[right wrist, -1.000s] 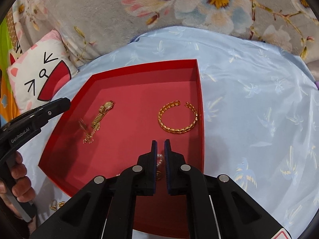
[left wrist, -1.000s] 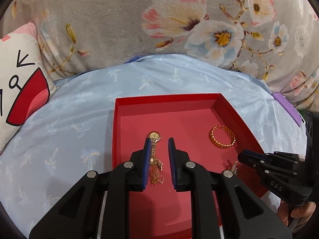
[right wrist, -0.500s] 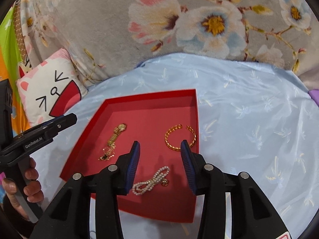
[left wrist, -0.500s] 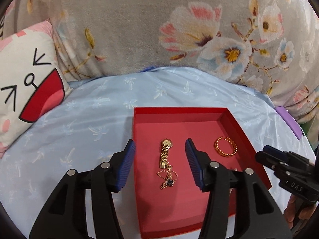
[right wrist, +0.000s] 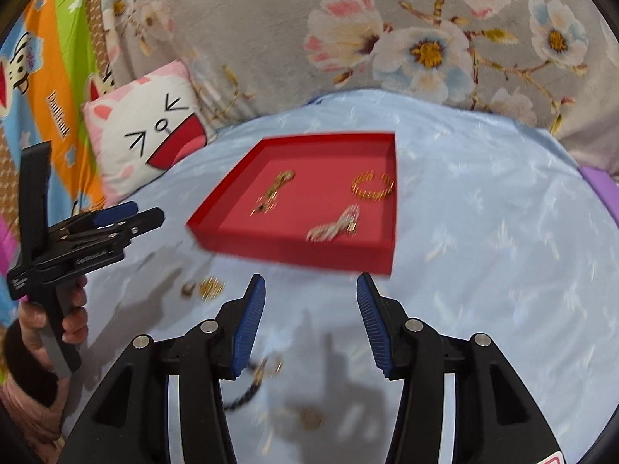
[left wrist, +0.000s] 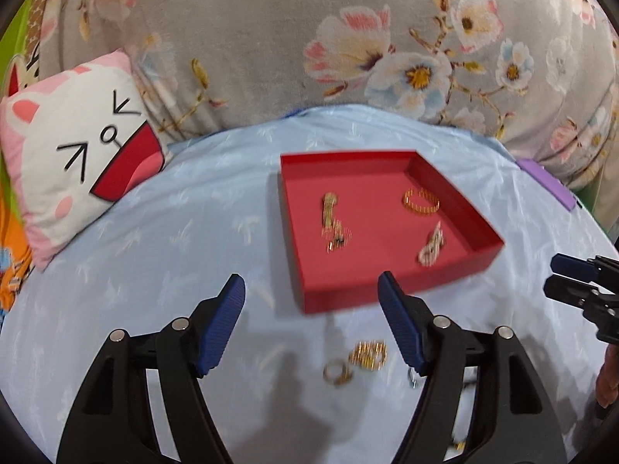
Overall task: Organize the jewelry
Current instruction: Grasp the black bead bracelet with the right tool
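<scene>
You are pulling both tools back from the red tray (left wrist: 305, 232): a second ago the left gripper (left wrist: 311, 301) was clamped on the gold watch (left wrist: 329, 208) and the right gripper (right wrist: 309, 301) on the pearl bracelet (right wrist: 334, 226), and now both sets of jaws are standing wide open and empty, hovering above the blue sheet (left wrist: 174, 239) on the near side of the tray. This is indicating two completed placements; you are moving on to the loose pieces outside the tray. Inside the tray, the watch is lying at the left with a fine gold chain (left wrist: 338, 237) bunched at its near end, the gold bangle (left wrist: 421, 201) is resting near the far right wall, and the pearl bracelet is lying near the front right (all are showing motion blur). On the sheet, just in front of the tray, gold rings (left wrist: 356, 361) are waiting between your left fingers, and more small pieces, including a dark cord (right wrist: 251, 386), are lying under the right tool.
</scene>
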`<state>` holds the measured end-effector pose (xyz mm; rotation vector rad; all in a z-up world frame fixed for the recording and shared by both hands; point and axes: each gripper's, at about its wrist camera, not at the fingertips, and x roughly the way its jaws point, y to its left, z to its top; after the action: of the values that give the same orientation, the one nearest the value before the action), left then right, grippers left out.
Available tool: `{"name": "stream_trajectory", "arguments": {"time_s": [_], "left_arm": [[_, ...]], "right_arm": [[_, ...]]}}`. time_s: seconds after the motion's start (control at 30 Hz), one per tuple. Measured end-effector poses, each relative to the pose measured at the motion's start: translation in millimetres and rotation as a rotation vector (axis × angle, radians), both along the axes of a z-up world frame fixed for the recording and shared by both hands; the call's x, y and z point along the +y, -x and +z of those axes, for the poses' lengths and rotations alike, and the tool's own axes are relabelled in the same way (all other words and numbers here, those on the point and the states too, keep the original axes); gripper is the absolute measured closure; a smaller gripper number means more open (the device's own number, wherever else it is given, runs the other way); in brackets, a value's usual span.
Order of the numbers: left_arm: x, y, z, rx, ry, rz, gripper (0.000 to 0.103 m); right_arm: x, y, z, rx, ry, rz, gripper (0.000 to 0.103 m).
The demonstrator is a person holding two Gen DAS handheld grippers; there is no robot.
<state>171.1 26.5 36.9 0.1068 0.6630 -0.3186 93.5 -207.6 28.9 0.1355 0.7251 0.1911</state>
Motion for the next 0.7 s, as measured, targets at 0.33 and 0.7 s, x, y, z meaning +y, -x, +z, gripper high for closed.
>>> {"name": "stream_trajectory", "arguments": {"time_s": [0.33, 0.7], "left_arm": [[21, 41, -52, 0.099, 0.046, 0.050, 0.034], [22, 42, -59, 0.111, 0.046, 0.049, 0.034]], "right_arm": [[43, 37, -46, 0.104, -0.019, 0.047, 0.073], [63, 32, -75, 0.161, 0.068, 0.047, 0.091]]}}
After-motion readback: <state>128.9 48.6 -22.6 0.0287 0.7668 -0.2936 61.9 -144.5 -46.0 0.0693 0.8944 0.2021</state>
